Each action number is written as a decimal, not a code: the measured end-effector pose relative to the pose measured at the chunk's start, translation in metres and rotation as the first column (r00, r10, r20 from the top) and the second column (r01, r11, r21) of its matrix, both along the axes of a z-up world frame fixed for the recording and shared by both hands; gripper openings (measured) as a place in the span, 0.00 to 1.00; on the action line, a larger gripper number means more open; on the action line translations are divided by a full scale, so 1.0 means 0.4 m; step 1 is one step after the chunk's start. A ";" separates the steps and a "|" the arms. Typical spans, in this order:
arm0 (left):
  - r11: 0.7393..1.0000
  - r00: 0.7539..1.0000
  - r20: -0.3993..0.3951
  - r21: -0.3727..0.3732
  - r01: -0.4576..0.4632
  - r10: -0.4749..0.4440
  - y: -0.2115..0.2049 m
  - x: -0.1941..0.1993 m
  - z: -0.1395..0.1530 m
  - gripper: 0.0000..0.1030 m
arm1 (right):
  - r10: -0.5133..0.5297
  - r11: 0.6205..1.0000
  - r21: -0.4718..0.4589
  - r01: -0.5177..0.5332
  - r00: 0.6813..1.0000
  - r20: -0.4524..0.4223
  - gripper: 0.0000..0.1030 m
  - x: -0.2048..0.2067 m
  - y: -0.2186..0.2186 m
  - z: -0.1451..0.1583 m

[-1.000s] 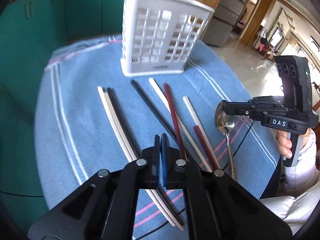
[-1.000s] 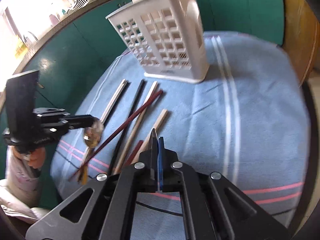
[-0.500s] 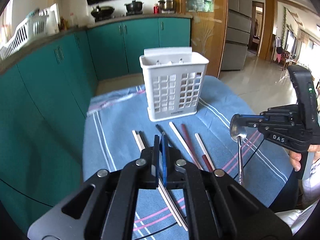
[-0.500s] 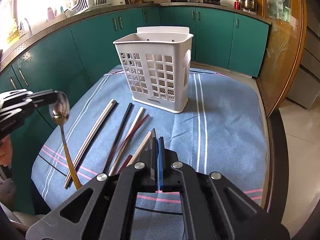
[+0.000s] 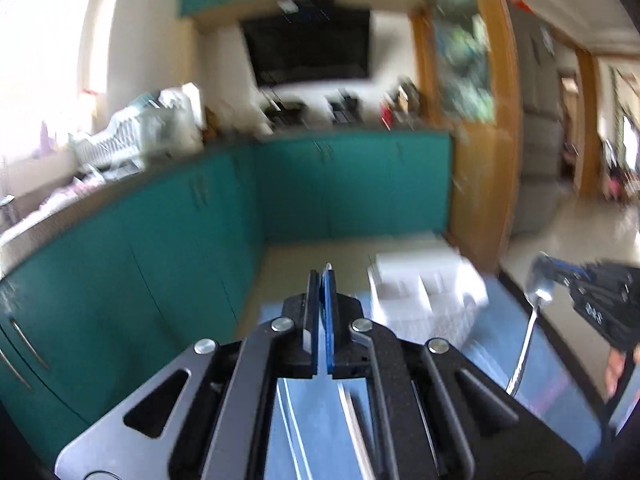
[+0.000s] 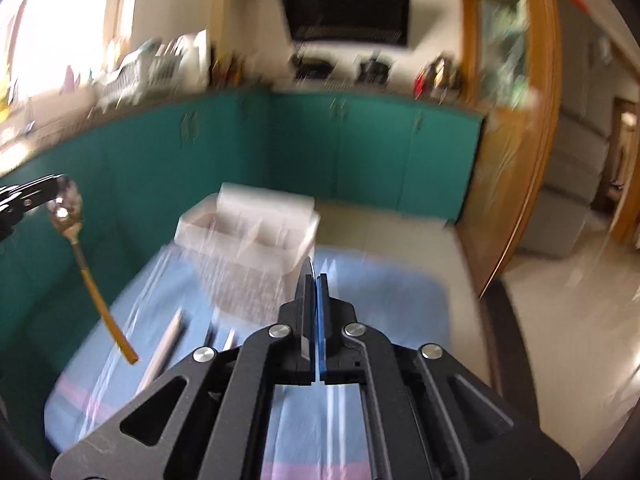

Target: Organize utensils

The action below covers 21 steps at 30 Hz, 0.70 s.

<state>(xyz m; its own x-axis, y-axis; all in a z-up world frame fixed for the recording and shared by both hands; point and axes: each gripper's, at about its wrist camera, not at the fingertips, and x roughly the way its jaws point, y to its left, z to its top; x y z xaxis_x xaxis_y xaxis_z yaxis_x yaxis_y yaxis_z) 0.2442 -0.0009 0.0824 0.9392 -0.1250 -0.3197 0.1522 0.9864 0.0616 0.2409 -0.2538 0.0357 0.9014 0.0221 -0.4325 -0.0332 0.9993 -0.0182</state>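
A blurred kitchen fills the background: teal cabinets (image 5: 160, 240) run round the corner, with a white dish rack (image 5: 120, 140) on top at the left and a dark hood (image 6: 348, 4) on the far wall. In front is a worktop under a blue striped cloth (image 6: 400, 300). A white slotted basket (image 6: 248, 240) stands upright on the far part of the cloth, its open top showing dividers inside. The left claw (image 5: 323, 276) is pressed together with nothing seen between its fingers, held high and aimed at the cabinets, with the basket to its right. The right claw (image 6: 314, 276) is likewise pressed together on nothing visible, its tip over the basket's near right corner. At the edge of each view another black claw (image 5: 592, 292) pinches a spoon (image 6: 80, 256) by its bowl. The spoon hangs in the air, its gold handle slanting down above the cloth, beside the basket and clear of it. Part of a hand (image 5: 616, 368) shows below that claw. Which hand's claw it is cannot be told. Pale chopsticks (image 6: 164, 344) lie on the cloth near the basket's front.
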 end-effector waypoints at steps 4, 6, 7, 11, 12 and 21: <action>0.995 0.988 0.124 -0.057 -0.081 0.088 -0.006 0.069 0.096 0.02 | -0.104 0.994 -0.024 0.110 0.979 0.178 0.02 0.076 0.006 0.096; 0.992 0.981 0.149 -0.045 -0.120 0.126 -0.033 0.113 0.118 0.02 | -0.147 0.985 -0.053 0.163 0.964 0.222 0.02 0.130 0.018 0.109; 0.991 0.979 0.153 -0.039 -0.127 0.131 -0.045 0.131 0.119 0.02 | -0.161 0.981 -0.074 0.181 0.961 0.225 0.02 0.157 0.024 0.104; 0.993 0.987 0.102 -0.023 -0.120 0.121 -0.101 0.217 0.077 0.02 | -0.182 0.964 -0.162 0.213 0.966 0.184 0.02 0.247 0.053 0.034; 0.993 0.989 0.087 -0.011 -0.118 0.119 -0.115 0.233 0.058 0.02 | -0.179 0.963 -0.170 0.207 0.969 0.170 0.02 0.258 0.057 0.013; 0.994 0.996 -0.001 0.073 -0.087 0.087 -0.188 0.281 -0.066 0.02 | -0.124 0.972 -0.187 0.141 0.987 0.099 0.02 0.274 0.077 -0.063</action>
